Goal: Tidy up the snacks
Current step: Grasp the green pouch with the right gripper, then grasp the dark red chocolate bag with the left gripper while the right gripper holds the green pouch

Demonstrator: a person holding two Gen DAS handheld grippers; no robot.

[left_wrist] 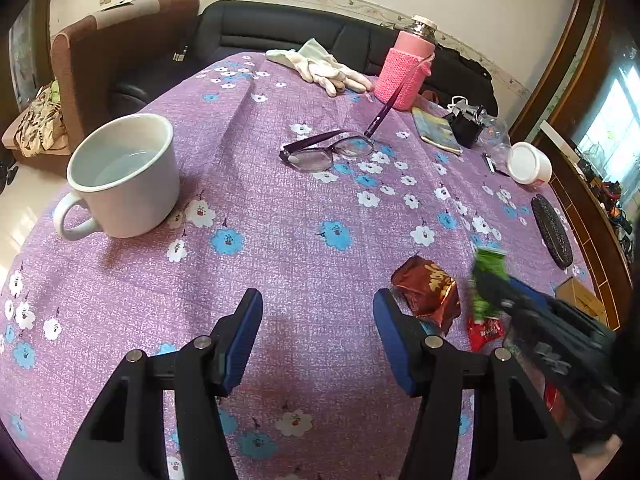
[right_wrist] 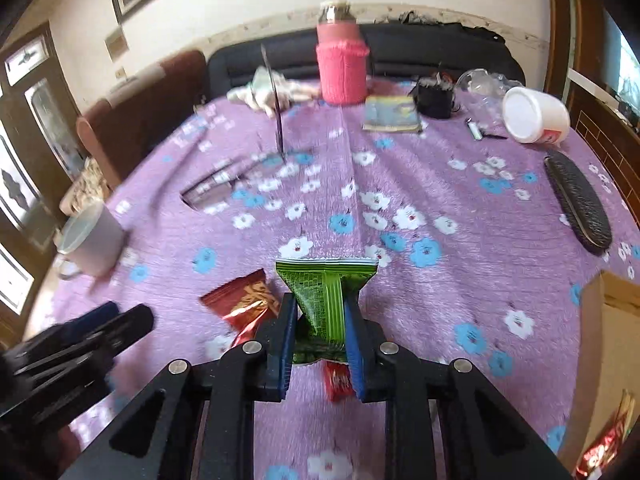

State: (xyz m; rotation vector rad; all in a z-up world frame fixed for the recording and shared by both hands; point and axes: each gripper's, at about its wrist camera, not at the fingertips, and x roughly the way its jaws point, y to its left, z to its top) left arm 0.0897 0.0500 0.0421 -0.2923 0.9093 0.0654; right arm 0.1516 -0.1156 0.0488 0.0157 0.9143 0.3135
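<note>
The left gripper [left_wrist: 318, 338] stands part open with nothing but the flowered tablecloth [left_wrist: 280, 216] between its 2 fingers, and a white mug [left_wrist: 124, 176] sits well ahead of its left finger. Just beyond its right finger lies a brown snack packet [left_wrist: 428, 292]. The right gripper [right_wrist: 320, 344] is clamped on a green snack packet [right_wrist: 326, 292], its 2 pads squeezing the packet's waist, with a red snack packet [right_wrist: 338, 380] on the cloth below the fingers and a cardboard box [right_wrist: 608, 344] off to their right.
</note>
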